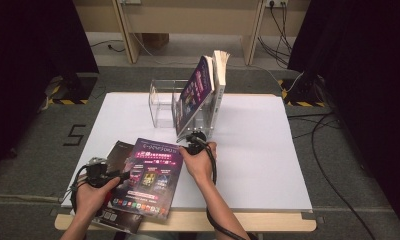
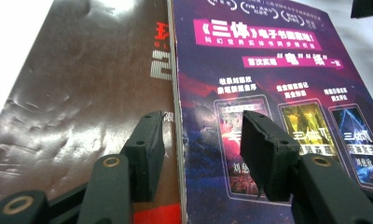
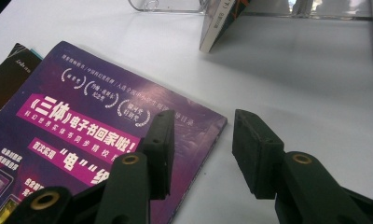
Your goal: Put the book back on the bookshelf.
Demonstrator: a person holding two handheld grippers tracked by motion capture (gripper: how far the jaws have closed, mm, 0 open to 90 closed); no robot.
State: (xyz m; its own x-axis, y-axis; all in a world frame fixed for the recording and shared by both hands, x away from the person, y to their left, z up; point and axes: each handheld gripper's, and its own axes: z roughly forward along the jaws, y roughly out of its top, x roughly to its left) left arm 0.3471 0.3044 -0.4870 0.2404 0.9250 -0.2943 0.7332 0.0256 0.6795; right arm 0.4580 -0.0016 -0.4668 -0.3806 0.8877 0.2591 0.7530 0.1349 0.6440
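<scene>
Two magazines flat on the tabletop, overlapped: one purple magazine (image 1: 149, 176) on top, one brown magazine (image 2: 77, 102) half under it. Purple cover right under the left fingers (image 2: 201, 156), its left edge running up between them, one finger over brown, the other over purple. Left fingers apart, clamped on nothing; whether the tips touch the covers cannot be told. Far right corner of the purple magazine (image 3: 105, 135) just ahead of and below the right fingers (image 3: 203, 151), one finger over the cover, the other over bare white. Right fingers also apart, nothing between the pads.

Two grippers, one per hand: left gripper (image 1: 100, 172) at the purple magazine's left edge, right gripper (image 1: 194, 142) at its far right corner. One cable trailing from the right one down along the forearm.

Beyond the right fingers, one clear rack (image 1: 163, 102) with upright dividers. Two books in it, leaning: one purple book (image 1: 195, 92) in front, one white-edged book (image 1: 220, 75) behind it. Lower corner of the purple book (image 3: 217, 28) resting on the white surface well ahead of the right fingers.

One white tabletop (image 1: 258, 150), wooden edge along the near side. Grey carpet all round, a "5" marked on it at left. Dark curtains on both sides, two stands with striped tape at their feet, cables across the floor at right, wooden frame legs at the back.
</scene>
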